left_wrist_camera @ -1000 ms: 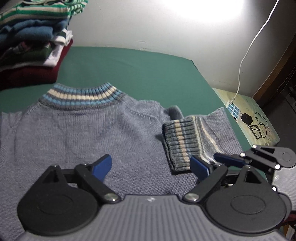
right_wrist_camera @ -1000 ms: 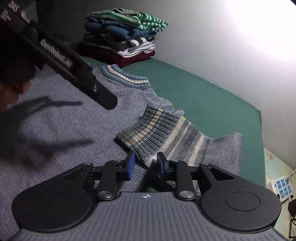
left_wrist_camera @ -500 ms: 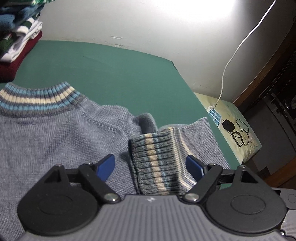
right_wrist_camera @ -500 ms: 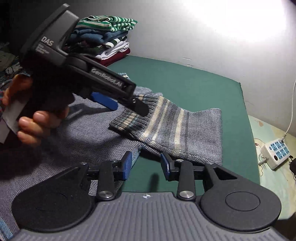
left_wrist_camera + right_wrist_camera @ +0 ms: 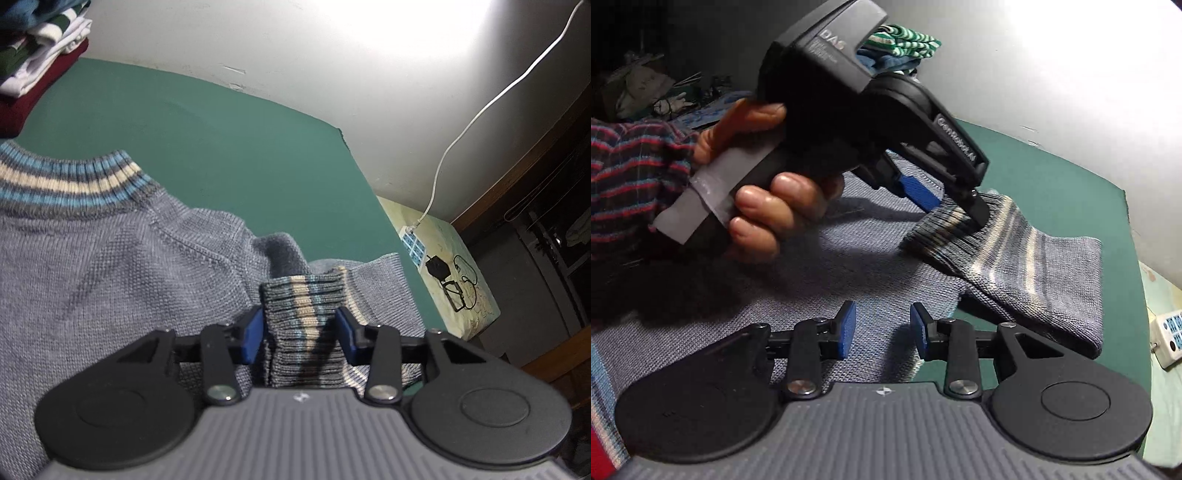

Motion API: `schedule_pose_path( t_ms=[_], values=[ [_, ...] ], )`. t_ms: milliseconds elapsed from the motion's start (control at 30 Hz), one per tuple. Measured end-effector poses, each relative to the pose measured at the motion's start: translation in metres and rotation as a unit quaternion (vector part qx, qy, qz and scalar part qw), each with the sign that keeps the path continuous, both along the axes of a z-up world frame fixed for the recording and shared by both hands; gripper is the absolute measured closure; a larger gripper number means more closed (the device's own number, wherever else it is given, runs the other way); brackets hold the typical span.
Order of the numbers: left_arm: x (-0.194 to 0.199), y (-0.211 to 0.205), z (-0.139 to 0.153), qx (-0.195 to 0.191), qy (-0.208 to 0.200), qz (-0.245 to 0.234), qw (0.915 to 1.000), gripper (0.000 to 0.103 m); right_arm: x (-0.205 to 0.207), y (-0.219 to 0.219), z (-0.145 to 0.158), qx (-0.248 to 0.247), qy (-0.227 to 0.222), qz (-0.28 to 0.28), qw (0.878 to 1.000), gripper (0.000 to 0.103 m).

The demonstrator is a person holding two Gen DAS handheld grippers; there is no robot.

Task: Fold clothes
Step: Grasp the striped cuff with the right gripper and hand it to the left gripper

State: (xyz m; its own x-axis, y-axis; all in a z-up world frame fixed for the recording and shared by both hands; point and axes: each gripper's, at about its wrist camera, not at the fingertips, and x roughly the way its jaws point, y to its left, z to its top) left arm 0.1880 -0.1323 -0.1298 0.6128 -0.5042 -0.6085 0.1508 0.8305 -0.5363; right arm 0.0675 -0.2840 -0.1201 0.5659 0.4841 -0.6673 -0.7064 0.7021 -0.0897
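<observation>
Left wrist view: the left gripper's [image 5: 299, 334] fingers are closing around the striped cuff [image 5: 303, 314] of the grey sweater [image 5: 110, 277] on the green bed [image 5: 221, 147]. Right gripper [image 5: 881, 328] hovers part-open, empty (over the sweater's hem). Pinch the cuff squarely before carrying the sleeve across the body.

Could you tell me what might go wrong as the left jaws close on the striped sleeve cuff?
1. The left gripper is closing across the bunched striped cuff; the jaws may pinch only the top layer, letting the sleeve unfold when lifted.
2. The cuff lies on the grey sweater; the lower jaw may snag the body knit and drag it.
3. The right gripper holds nothing, so the sweater is unanchored.
</observation>
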Motion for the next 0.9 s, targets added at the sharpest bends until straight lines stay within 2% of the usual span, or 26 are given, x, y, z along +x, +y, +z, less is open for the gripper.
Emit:
schedule_pose_path(
  t_ms=[200, 267, 333, 400, 433, 467, 533, 567, 667, 833, 867, 900],
  values=[
    [-0.004, -0.002, 0.002, 0.000, -0.005, 0.008, 1.0000, 0.063, -0.004, 0.006, -0.006, 0.009, 0.017, -0.003, 1.000, 0.067],
    [-0.004, -0.004, 0.000, -0.006, 0.001, 0.001, 1.0000, 0.063, -0.001, 0.005, -0.006, 0.019, 0.030, -0.008, 0.999, 0.059],
    [-0.006, -0.007, 0.000, -0.010, 0.002, -0.007, 0.9999, 0.063, 0.003, 0.002, -0.007, 0.036, 0.050, -0.011, 0.998, 0.041],
    [-0.009, -0.012, 0.003, -0.001, -0.006, -0.013, 0.9999, 0.063, 0.003, 0.000, -0.008, 0.046, 0.068, -0.001, 0.997, 0.028],
    [-0.011, -0.015, 0.005, 0.004, -0.010, -0.016, 0.9998, 0.065, 0.002, 0.001, -0.008, 0.045, 0.066, -0.001, 0.997, 0.026],
    [-0.012, -0.017, 0.006, 0.010, -0.014, -0.018, 0.9997, 0.070, 0.001, 0.002, -0.009, 0.040, 0.058, -0.004, 0.998, 0.028],
    [-0.012, -0.018, 0.008, 0.024, -0.017, -0.016, 0.9994, 0.070, -0.002, 0.004, -0.008, 0.031, 0.039, -0.012, 0.999, 0.045],
    [-0.011, -0.016, 0.009, 0.025, -0.015, -0.014, 0.9995, 0.070, -0.002, 0.004, -0.006, 0.028, 0.024, -0.019, 0.999, 0.047],
    [-0.009, -0.011, 0.012, 0.022, -0.013, -0.005, 0.9997, 0.070, 0.002, 0.005, -0.003, 0.008, -0.031, -0.040, 0.999, 0.047],
    [-0.008, -0.005, 0.016, 0.010, -0.003, -0.001, 0.9999, 0.070, 0.024, 0.021, -0.011, -0.047, -0.117, -0.056, 0.990, 0.047],
    [-0.008, -0.005, 0.016, 0.011, -0.001, -0.004, 0.9999, 0.070, 0.029, 0.025, -0.014, -0.060, -0.131, -0.054, 0.988, 0.048],
    [-0.008, -0.006, 0.015, 0.011, 0.002, -0.006, 0.9999, 0.070, 0.034, 0.029, -0.018, -0.074, -0.139, -0.051, 0.986, 0.053]
  ],
)
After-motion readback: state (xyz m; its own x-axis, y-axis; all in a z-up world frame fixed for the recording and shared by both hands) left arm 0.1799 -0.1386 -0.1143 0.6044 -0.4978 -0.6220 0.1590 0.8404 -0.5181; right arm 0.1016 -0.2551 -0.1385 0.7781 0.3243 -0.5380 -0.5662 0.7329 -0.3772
